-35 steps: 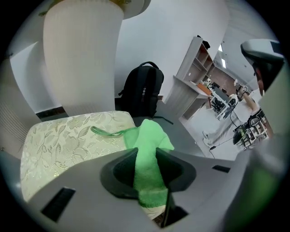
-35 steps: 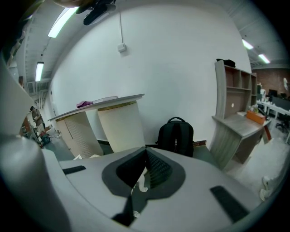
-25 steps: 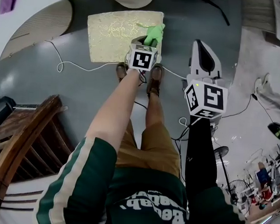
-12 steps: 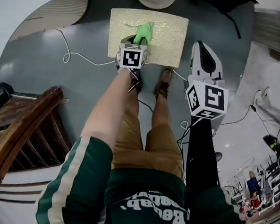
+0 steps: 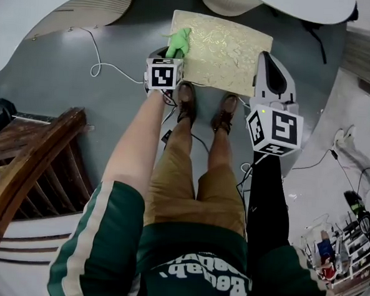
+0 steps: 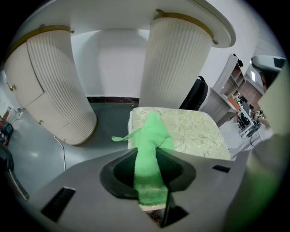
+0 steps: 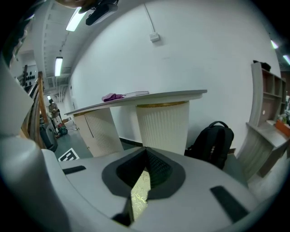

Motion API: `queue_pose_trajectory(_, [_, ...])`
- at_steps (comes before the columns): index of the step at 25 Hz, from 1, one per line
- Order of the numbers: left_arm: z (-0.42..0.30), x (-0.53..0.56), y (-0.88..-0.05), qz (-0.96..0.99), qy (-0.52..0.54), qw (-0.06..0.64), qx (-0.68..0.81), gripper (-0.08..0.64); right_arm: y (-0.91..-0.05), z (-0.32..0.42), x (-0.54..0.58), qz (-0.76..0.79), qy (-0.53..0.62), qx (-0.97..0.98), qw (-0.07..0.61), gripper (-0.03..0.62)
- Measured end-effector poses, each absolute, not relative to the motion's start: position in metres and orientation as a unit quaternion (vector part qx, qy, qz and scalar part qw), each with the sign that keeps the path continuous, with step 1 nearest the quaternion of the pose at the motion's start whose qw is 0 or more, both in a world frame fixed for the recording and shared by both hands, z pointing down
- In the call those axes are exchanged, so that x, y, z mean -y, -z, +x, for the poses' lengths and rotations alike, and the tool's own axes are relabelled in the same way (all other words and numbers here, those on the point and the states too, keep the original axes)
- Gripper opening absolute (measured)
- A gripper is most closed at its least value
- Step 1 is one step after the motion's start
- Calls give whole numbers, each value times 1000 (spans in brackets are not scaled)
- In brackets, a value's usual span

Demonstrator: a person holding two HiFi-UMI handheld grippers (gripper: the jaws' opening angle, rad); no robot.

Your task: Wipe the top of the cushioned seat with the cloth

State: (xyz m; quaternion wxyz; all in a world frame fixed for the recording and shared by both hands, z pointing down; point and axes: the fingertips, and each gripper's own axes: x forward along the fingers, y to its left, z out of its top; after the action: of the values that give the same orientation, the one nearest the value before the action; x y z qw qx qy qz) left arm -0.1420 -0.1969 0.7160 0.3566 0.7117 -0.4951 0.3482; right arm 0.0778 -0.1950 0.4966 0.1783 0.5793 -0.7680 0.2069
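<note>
- Green terry: the cloth [image 5: 178, 42] is pinched tight in the left gripper [image 5: 173, 52], its loose end draped on the left edge of the cushioned seat [image 5: 232, 48].
- From the left gripper view, the cloth [image 6: 149, 154] runs up between the jaws and its tip sits on the seat's near-left corner, a thin strand trailing off to the left of the seat.
- My call on progress: the wipe is under way at that left edge. The gold-patterned top stretching right of the cloth looks dry and unmarked, so I can't say how much is already covered. A pass across to the right side looks like what's left.
- Just off the seat's right edge, the right gripper [image 5: 269, 63] hangs in the air, jaws drawn close to a thin slit and holding nothing. Only a sliver of seat fabric shows through.
- Writing: both cubes carry black-and-white square markers, no words. White lettering on the person's green shirt [image 5: 196, 264] appears upside down, and I can't read it reliably. No brand shows on the seat or cloth.
</note>
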Motion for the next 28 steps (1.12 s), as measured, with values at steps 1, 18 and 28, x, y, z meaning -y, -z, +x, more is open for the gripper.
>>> queue_pose_trajectory(1, [-150,197,-717,705,-347,362,501,123,-495,73,197,578,-206,769,179,8])
queue_pose_trajectory(18, [-185,180,-694,715,-353,323,510,123,-486,60,191,583,-194,769,174,8])
queue_pose_trajectory(28, [-59,143,-633,782,-286,301,466,123,-479,119,158,608,-195,752,164,8])
